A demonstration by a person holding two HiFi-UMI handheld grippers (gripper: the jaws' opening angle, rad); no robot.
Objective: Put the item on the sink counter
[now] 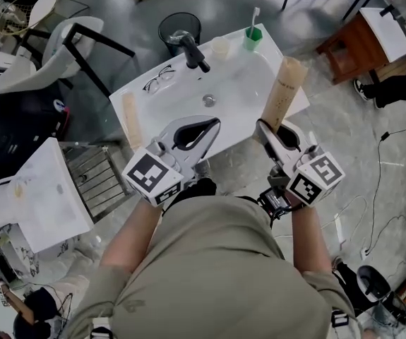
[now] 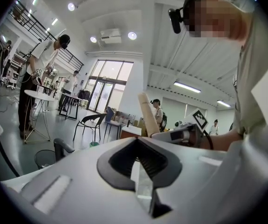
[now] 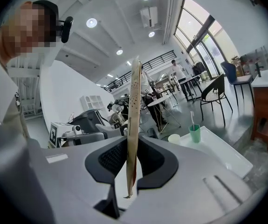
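A tall, flat beige pack with small dark dots (image 1: 284,90) stands upright in my right gripper (image 1: 265,127), over the near right edge of the white sink counter (image 1: 259,76). In the right gripper view the pack (image 3: 134,111) runs up between the black pads of my right gripper (image 3: 133,146), which is shut on its lower end. My left gripper (image 1: 213,124) hovers over the counter's front edge, near the basin. Its tips meet and nothing is between them. The left gripper view shows the left gripper (image 2: 137,146) with only the white counter seen past its pads.
On the counter are a black faucet (image 1: 188,48), glasses (image 1: 159,78), a pale cup (image 1: 220,46), a green cup with a toothbrush (image 1: 252,37) and a beige strip (image 1: 131,119). A black bin (image 1: 179,27) stands behind, a wooden cabinet (image 1: 354,44) to the right, and another white basin (image 1: 47,196) to the left.
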